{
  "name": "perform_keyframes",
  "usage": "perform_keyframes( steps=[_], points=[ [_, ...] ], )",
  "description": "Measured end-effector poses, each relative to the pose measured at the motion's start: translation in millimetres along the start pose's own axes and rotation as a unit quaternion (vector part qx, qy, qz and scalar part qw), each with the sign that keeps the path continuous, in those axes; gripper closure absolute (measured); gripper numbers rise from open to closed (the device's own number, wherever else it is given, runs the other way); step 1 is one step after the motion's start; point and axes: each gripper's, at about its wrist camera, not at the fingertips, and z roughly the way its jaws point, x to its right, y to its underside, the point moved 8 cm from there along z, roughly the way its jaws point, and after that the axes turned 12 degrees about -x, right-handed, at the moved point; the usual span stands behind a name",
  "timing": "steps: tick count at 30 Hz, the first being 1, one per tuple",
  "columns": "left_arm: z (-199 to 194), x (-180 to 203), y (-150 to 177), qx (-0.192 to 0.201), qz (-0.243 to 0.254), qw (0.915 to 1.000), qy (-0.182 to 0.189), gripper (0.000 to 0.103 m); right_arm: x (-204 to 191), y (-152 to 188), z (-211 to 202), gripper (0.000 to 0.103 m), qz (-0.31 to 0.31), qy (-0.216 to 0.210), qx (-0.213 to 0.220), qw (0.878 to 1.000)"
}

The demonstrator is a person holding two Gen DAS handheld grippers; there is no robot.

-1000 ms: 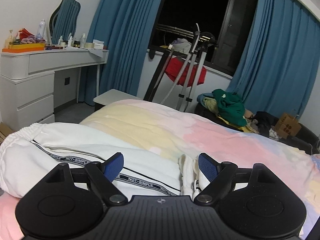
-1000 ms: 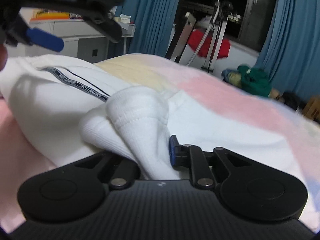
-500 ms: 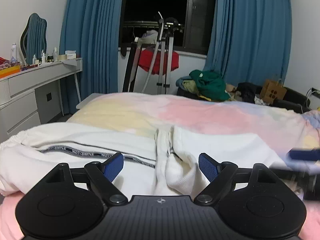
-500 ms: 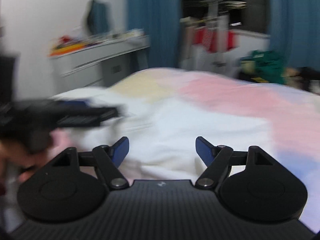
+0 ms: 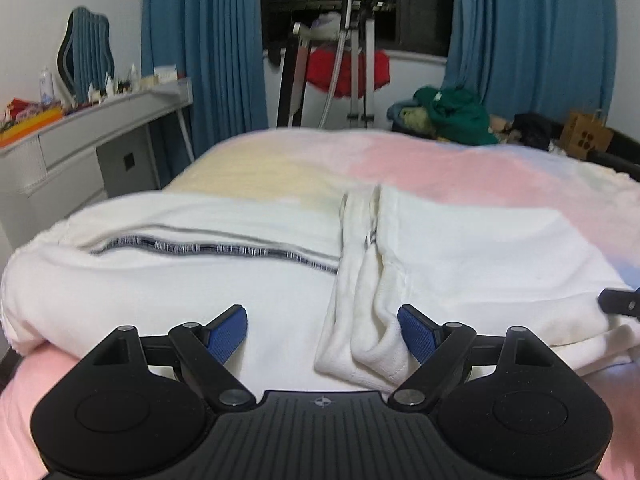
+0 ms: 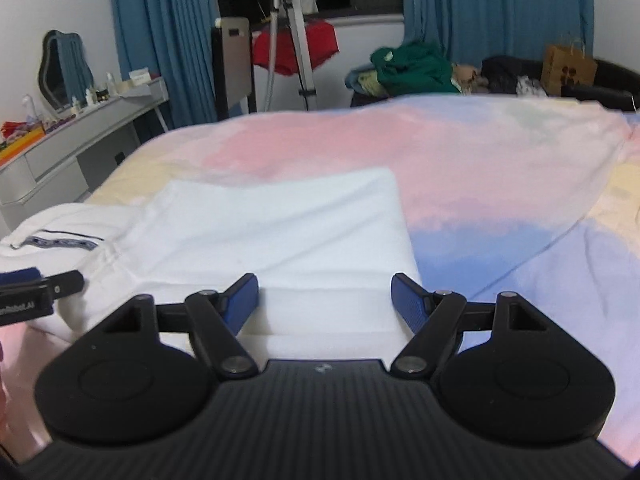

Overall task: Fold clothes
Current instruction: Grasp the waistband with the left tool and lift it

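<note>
A white garment [image 5: 248, 280] with a dark lettered stripe [image 5: 208, 246] lies partly folded on the pastel bedspread [image 5: 420, 160]. Its ribbed cuffs [image 5: 368, 344] lie near the front edge. My left gripper [image 5: 322, 330] is open and empty, low over the garment, with the cuffs between its fingers. My right gripper [image 6: 324, 298] is open and empty over the folded right part of the garment [image 6: 280, 232]. The left gripper's finger [image 6: 40, 284] shows at the left edge of the right wrist view. The right gripper's tip [image 5: 620, 300] shows at the right edge of the left wrist view.
A white dresser [image 5: 88, 140] with bottles and a mirror stands at the left. A drying rack [image 5: 340, 60] with a red cloth stands by the dark window. A pile of clothes [image 5: 452, 116] and a paper bag [image 5: 586, 140] lie behind the bed.
My right gripper has let go of the white cuff, opened and moved right over the folded part. My left gripper has turned right and lowered toward the cuffs.
</note>
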Motion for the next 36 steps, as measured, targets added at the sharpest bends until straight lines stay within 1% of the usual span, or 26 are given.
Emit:
perform_keyframes(
  steps=[2,5,7,8,9,11,12,13,14,15,16,18,20,21,23,24,26,27,28,29,30,31,32,33,35,36],
  points=[
    [2,-3,1,-0.008,-0.005,1.0,0.001,0.018,0,5,10,0.026,-0.005,0.007,-0.012,1.0],
    [-4,-12,-2,-0.008,-0.029,0.9994,0.017,0.018,1,11,15,0.026,-0.006,0.008,-0.016,1.0],
    [-13,-25,-4,-0.008,-0.071,0.9964,0.045,0.018,4,13,12,0.026,-0.002,0.004,-0.016,1.0],
    [-17,-33,-5,-0.009,-0.1,0.9929,0.063,0.018,4,14,11,0.026,0.0,0.001,-0.017,1.0],
    [-23,-43,-6,-0.009,-0.137,0.9871,0.082,0.018,5,15,10,0.026,0.001,0.0,-0.017,1.0],
    [-28,-71,-4,-0.011,-0.209,0.9728,0.099,0.015,7,14,8,0.026,0.002,-0.002,-0.018,1.0],
    [-31,-85,-3,-0.012,-0.245,0.9636,0.107,0.015,7,14,8,0.026,0.002,-0.002,-0.018,1.0],
    [-29,-100,2,-0.02,-0.283,0.9524,0.112,0.015,8,14,8,0.026,0.002,-0.002,-0.018,1.0],
    [-28,-116,7,-0.029,-0.321,0.9395,0.117,0.015,8,14,7,0.026,0.001,0.0,-0.019,1.0],
    [-23,-133,13,-0.041,-0.364,0.9214,0.129,0.015,8,14,7,0.026,0.0,0.002,-0.019,1.0],
    [-18,-149,20,-0.053,-0.407,0.9013,0.14,0.015,8,14,8,0.026,-0.001,0.004,-0.02,1.0],
    [-7,-178,31,-0.062,-0.475,0.8637,0.158,0.015,7,14,7,0.026,-0.003,0.009,-0.021,1.0],
    [5,-198,36,-0.067,-0.515,0.8393,0.161,0.016,7,14,7,0.026,-0.003,0.012,-0.021,1.0],
    [12,-205,35,-0.067,-0.529,0.8288,0.168,0.016,7,14,7,0.026,-0.003,0.013,-0.021,1.0],
    [28,-219,32,-0.065,-0.557,0.8079,0.183,0.021,7,14,6,0.026,-0.001,0.012,-0.021,1.0],
    [32,-226,29,-0.059,-0.559,0.8088,0.173,0.023,7,13,5,0.026,0.001,0.012,-0.02,1.0],
    [42,-241,22,-0.046,-0.563,0.8103,0.154,0.044,7,12,4,0.026,-0.001,0.012,-0.015,1.0],
    [46,-248,19,-0.04,-0.565,0.8111,0.145,0.048,7,11,2,0.027,-0.004,0.013,-0.011,1.0],
    [49,-253,18,-0.038,-0.562,0.8143,0.139,0.056,6,11,2,0.027,-0.008,0.013,-0.007,1.0],
    [50,-257,16,-0.031,-0.563,0.8141,0.141,0.063,4,10,2,0.027,-0.012,0.012,-0.004,1.0],
    [50,-259,15,-0.026,-0.561,0.8155,0.14,0.066,3,9,2,0.027,-0.017,0.012,-0.002,1.0],
    [50,-260,14,-0.02,-0.559,0.8175,0.139,0.073,1,9,3,0.026,-0.023,0.012,-0.003,1.0],
    [48,-259,9,-0.015,-0.547,0.8267,0.13,0.077,1,10,6,0.025,-0.027,0.013,-0.006,1.0],
    [45,-258,4,-0.01,-0.535,0.8365,0.12,0.078,0,12,10,0.025,-0.03,0.013,-0.013,0.999],
    [33,-247,-16,0.006,-0.474,0.8772,0.073,0.08,0,16,17,0.025,-0.031,0.01,-0.028,0.999],
    [27,-241,-26,0.014,-0.443,0.8951,0.049,0.08,1,17,18,0.024,-0.031,0.009,-0.03,0.999]
  ],
)
